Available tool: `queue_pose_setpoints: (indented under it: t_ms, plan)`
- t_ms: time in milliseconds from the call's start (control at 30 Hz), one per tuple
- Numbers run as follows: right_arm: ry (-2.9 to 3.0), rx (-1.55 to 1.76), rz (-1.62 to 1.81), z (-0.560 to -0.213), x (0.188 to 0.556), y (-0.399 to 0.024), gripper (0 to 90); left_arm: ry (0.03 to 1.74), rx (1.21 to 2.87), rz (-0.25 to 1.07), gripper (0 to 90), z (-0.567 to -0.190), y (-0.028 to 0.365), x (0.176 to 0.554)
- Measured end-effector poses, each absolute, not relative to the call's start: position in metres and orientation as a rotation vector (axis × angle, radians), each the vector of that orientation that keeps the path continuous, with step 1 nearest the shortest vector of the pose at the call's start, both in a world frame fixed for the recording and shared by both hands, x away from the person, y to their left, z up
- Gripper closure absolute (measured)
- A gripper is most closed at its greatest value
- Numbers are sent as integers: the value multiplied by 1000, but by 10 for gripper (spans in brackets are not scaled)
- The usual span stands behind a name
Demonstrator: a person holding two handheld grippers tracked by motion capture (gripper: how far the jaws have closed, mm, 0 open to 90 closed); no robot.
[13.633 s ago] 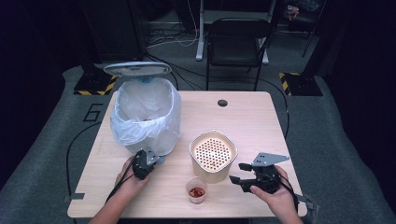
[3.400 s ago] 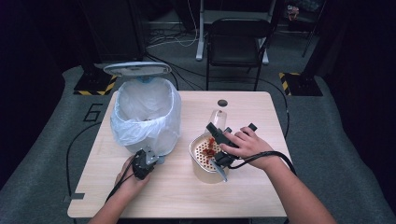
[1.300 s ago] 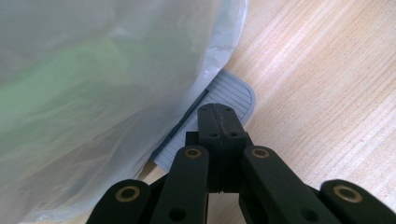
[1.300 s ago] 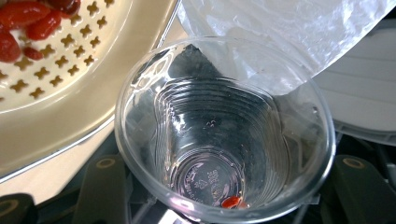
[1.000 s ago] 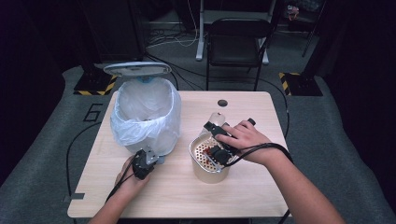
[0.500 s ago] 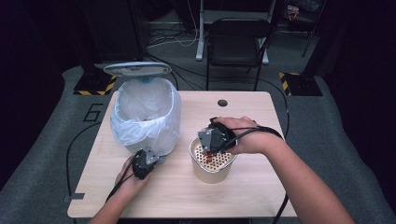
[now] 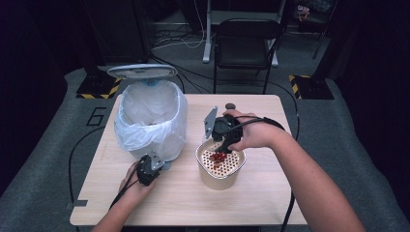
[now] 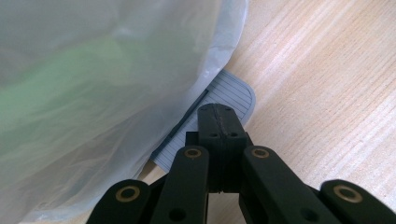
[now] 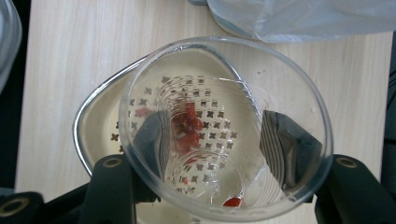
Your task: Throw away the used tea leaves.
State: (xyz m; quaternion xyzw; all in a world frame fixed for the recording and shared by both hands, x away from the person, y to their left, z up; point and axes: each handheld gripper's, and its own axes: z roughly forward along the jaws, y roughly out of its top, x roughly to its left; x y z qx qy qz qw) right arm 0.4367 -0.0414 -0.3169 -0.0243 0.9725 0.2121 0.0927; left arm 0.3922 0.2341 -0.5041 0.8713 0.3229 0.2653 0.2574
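Cup (image 9: 224, 126), clear plastic, clamped between the jaws of the right gripper (image 7: 223, 129); tipped mouth-down over the strainer bowl (image 7: 220, 166), its open rim facing the right gripper view; ribbed wall squeezed by a black pad (image 9: 289, 144) on each side; a few red bits (image 9: 232, 201) cling inside the cup near its rim; seen through the cup, a small heap of red pieces (image 7: 218, 158) lies on the bowl's perforated insert, near the middle.

Strainer bowl cream-coloured, standing on the wooden table (image 7: 270, 193) just right of centre; right hand (image 7: 251, 135) above its far rim, forearm coming in from the lower right.

Left gripper (image 7: 147, 170) low at the near foot of the bin (image 7: 151, 121); its jaws pressed together with nothing between them, tips resting on the bin's grey ribbed pedal (image 8: 229, 95); loose white liner bag (image 8: 102, 93) hangs just beside the tips on their left. Bin lid (image 7: 142, 71) stands raised behind the open bag.

Bin and strainer bowl stand near each other, apart; dark chair (image 7: 246, 43) beyond the table's far edge.
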Motion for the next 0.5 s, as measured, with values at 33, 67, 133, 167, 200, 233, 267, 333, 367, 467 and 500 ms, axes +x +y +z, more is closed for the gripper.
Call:
queue_pose_setpoints:
  t_ms: [33,67,133,167,200,233,267,333,367,467,500]
  plan:
    - [2896,-47,636,-316,438,-42,431,876,2367,713,900,-504,234,392]
    - [2910,-11,652,-314,439,-43,432,877,2368,714,900,-504,234,392]
    - [2882,-80,562,-304,445,-44,433,878,2369,712,900,-504,234,392]
    - [2873,-74,560,-303,445,-45,434,877,2369,711,900,-503,235,392]
    - [2872,-38,633,-306,445,-45,435,879,2369,717,900,-503,235,392]
    - [2874,-59,589,-301,447,-46,436,878,2369,721,900,-503,235,392]
    - [2874,-57,601,-300,447,-46,437,878,2369,721,900,-503,235,392]
    - [2872,-48,628,-298,448,-46,439,878,2369,721,900,-503,235,392]
    - [2877,-45,643,-296,448,-46,439,878,2369,721,900,-503,235,392]
    - [2860,-17,756,-290,449,-46,438,878,2370,720,900,-503,235,392]
    - [2861,-23,728,-283,450,-47,438,877,2371,720,900,-503,235,392]
